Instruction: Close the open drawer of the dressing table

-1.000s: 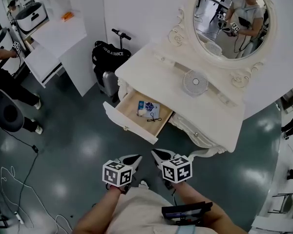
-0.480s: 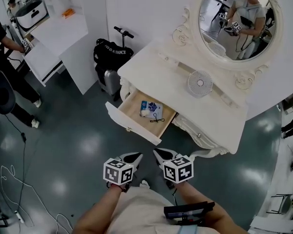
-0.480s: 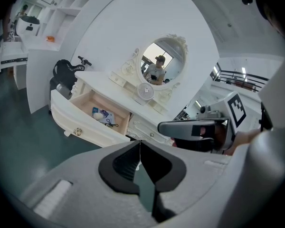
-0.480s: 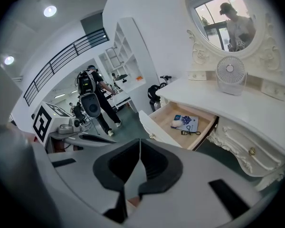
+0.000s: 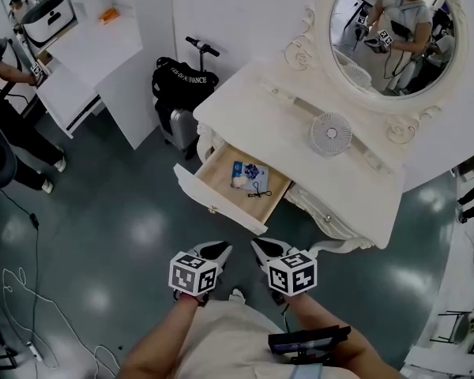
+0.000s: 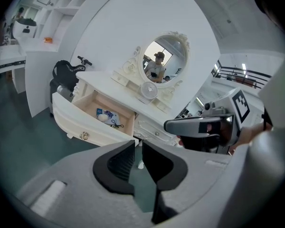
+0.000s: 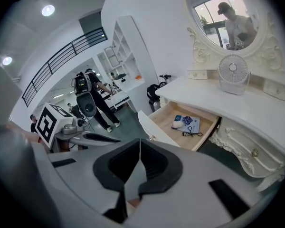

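The white dressing table (image 5: pixel 280 125) has one drawer (image 5: pixel 217 204) pulled out toward me, its gold knob facing the floor side. Inside lie a blue-patterned packet (image 5: pixel 249 172), a small white object and a black cord. Both grippers hover over the floor short of the drawer front and touch nothing. My left gripper (image 5: pixel 220 249) has a narrow gap between its jaws, which are opening with nothing between them (image 6: pixel 138 144). My right gripper (image 5: pixel 258 247) is shut and empty (image 7: pixel 139 141). The drawer (image 6: pixel 92 122) lies ahead and to the left in the left gripper view.
A small white fan (image 5: pixel 330 133) and an oval mirror (image 5: pixel 391 30) stand on the table. A black bag (image 5: pixel 182 81), a scooter and a suitcase sit left of it, beside a white shelf unit (image 5: pixel 87 54). People stand at the far left; cables (image 5: pixel 31 290) lie on the floor.
Both grippers have edged a little closer to the drawer front. The drawer stays open as before. The person at the far left has moved further out of view.
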A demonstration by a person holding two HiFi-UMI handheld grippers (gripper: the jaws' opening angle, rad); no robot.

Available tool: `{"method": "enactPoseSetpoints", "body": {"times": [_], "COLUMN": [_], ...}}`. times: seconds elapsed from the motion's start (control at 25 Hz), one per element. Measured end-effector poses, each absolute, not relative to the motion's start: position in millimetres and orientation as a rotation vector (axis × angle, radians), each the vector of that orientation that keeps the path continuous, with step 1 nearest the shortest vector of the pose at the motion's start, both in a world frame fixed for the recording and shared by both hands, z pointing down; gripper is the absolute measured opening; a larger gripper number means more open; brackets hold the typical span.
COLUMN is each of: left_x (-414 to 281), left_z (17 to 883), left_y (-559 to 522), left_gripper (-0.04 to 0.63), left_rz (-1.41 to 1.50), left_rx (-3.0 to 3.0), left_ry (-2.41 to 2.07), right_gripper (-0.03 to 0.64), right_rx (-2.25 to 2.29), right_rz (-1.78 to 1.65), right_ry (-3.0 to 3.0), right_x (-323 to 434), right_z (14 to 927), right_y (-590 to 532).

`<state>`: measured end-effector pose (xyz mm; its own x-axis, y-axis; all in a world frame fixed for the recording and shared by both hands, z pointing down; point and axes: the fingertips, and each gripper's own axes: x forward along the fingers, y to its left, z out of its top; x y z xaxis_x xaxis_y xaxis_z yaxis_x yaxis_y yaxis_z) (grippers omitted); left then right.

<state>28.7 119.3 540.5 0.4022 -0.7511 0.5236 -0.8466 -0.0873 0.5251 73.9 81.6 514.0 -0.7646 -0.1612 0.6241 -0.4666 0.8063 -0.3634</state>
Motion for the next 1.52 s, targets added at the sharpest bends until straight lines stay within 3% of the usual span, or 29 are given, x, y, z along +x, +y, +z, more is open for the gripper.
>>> {"method": "enactPoseSetpoints", "body": {"times": [0.12,0.68,1.52], "left_x": [22,-22,-56], "left_z": [545,579,644], "left_y": [115,89,66], "left_gripper": [0.073,0.141,0.150], "left_rz": [0.166,0.317,0.526], "left_rx": [1.855,1.830,1.776], "left_ry": [-1.373,-1.360,-1.279], "right_gripper": [0.018,0.018,0.018], "right_rx": [0.466,0.533,0.628], "right_rz": [0.692,0.710,0.759], "right_ry": [-2.401,-2.367,-2.302], "right_x": [68,52,38], "right_z": [516,523,539], "right_y": [79,55,40]}}
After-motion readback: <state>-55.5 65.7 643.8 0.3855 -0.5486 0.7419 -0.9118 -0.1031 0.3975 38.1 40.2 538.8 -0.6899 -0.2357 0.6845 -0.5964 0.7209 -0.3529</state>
